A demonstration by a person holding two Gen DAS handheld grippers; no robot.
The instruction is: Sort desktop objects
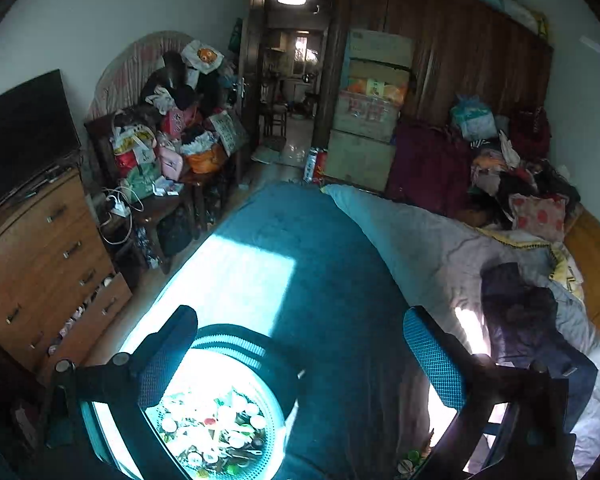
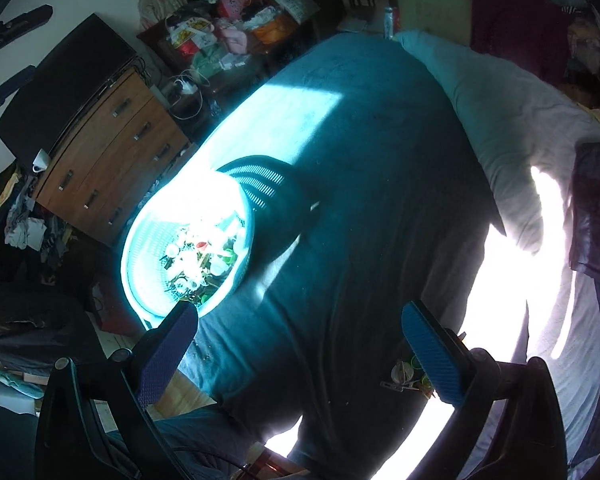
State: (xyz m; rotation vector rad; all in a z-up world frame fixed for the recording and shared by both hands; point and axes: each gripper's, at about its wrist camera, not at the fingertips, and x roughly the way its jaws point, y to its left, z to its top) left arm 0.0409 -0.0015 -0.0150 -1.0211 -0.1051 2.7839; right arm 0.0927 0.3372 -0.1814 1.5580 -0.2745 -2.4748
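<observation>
Jaws wide on both the left gripper (image 1: 300, 360) and right gripper (image 2: 300, 356), nothing held; glare on the basket (image 2: 148, 240) risked a mispick among its small objects (image 2: 198, 256).

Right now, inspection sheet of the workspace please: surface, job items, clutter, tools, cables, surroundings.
Surface: teal bedspread on a bed, part sunlit, part in shadow.
Job's things: round perforated basket full of small mixed items, overexposed; a small pile of loose items lies on the bedspread by the right tool.
Clutter: grey quilt and dark clothing on the bed's far side.
Grippers: left tool open, over the basket, holding nothing; right tool open, holding nothing.
Cables: white power strip with cords on a side table.
Surroundings: wooden dresser, TV, wardrobe, stacked cardboard boxes, open doorway.
</observation>
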